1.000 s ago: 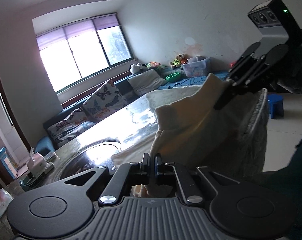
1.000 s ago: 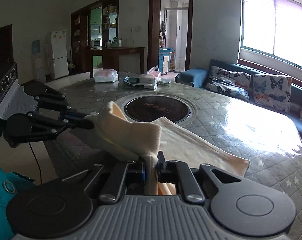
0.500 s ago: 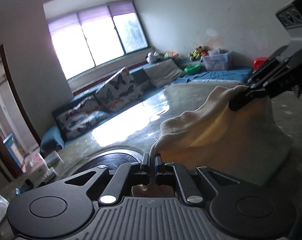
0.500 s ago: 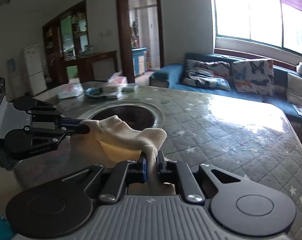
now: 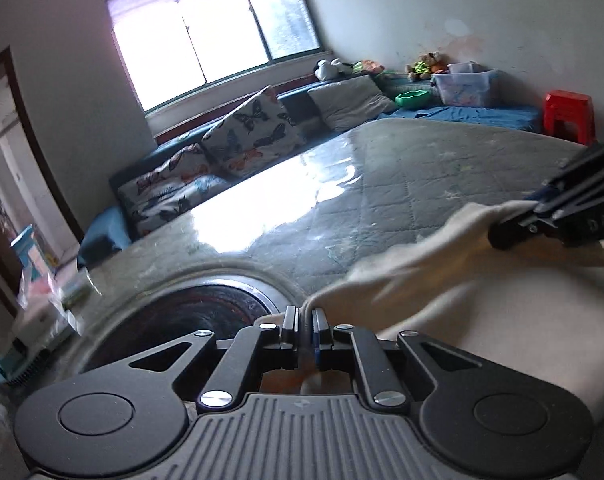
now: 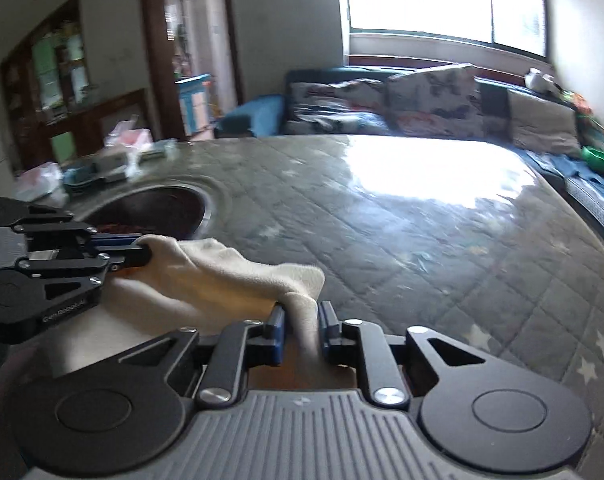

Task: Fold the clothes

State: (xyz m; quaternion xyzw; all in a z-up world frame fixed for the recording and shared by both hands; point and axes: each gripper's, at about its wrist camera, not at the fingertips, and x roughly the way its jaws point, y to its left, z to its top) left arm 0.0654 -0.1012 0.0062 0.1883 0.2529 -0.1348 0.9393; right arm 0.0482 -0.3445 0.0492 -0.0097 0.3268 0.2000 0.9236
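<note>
I see my left hand-held gripper [image 5: 305,322] and right hand-held gripper [image 6: 300,320] both opening around the cream cloth [image 6: 222,276], stretched between them across the desk [image 6: 421,240].

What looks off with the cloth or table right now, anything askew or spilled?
Nothing spilled or damaged. The cream cloth lies bunched on the quilted table, its edge between both tongs, left and right, whose jaws are opening. Its left corner reaches the dark round inset.
</note>
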